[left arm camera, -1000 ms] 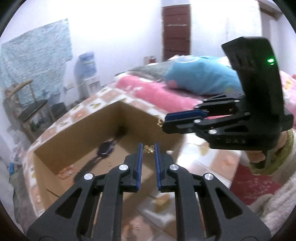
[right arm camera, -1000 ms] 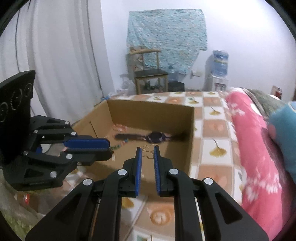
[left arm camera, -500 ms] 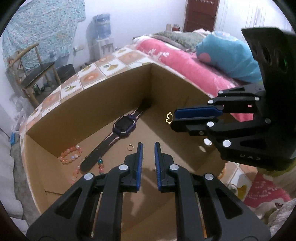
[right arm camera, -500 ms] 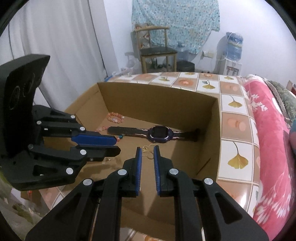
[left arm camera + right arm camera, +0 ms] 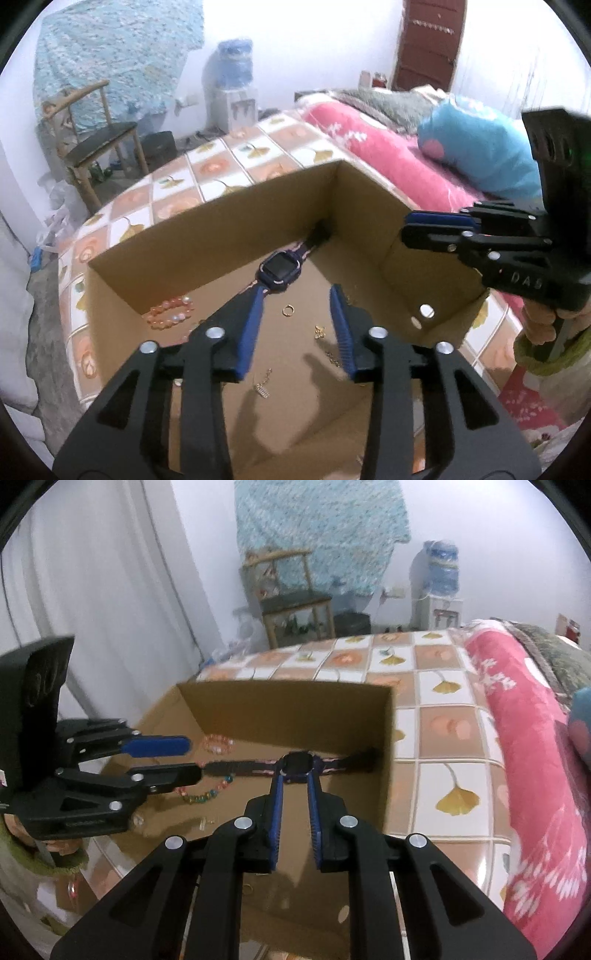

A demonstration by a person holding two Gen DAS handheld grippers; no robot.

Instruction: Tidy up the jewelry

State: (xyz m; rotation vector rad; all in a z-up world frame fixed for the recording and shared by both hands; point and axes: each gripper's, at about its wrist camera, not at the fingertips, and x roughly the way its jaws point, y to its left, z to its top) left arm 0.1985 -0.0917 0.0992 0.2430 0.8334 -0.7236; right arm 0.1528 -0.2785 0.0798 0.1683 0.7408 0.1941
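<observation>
A bed (image 5: 461, 723) covered in a tiled cloth with orange and leaf squares fills the scene, with a rolled pink blanket (image 5: 384, 158) along its right side and a blue pillow (image 5: 484, 155) beyond that. On the cloth sits an open cardboard box (image 5: 207, 236), its far wall upright and its floor bare brown.

Both grippers hang over the box, pointing down into it. The left gripper (image 5: 297, 295) is opening: its blue pads stand well apart with nothing between them, only the box floor showing in the gap. The right gripper (image 5: 295, 782) is also opening, its pads a narrow slot apart; nothing seems to be pinched there, though the tips overlap the watch behind them and a fine wire would be hard to see.

On the box floor, a dark purple watch (image 5: 279, 268) lies stretched out toward the far right corner. Near the far left wall rests a pink bead bracelet (image 5: 170, 312), and in the right wrist view a bracelet of mixed coloured beads (image 5: 207, 794) lies nearer, just beside the left gripper's lower finger. Between the left gripper's pads lie a small gold ring (image 5: 287, 310) and, nearer, a gold butterfly earring (image 5: 319, 331). A short chain piece (image 5: 263, 386) lies nearest of all, by the left pad
</observation>
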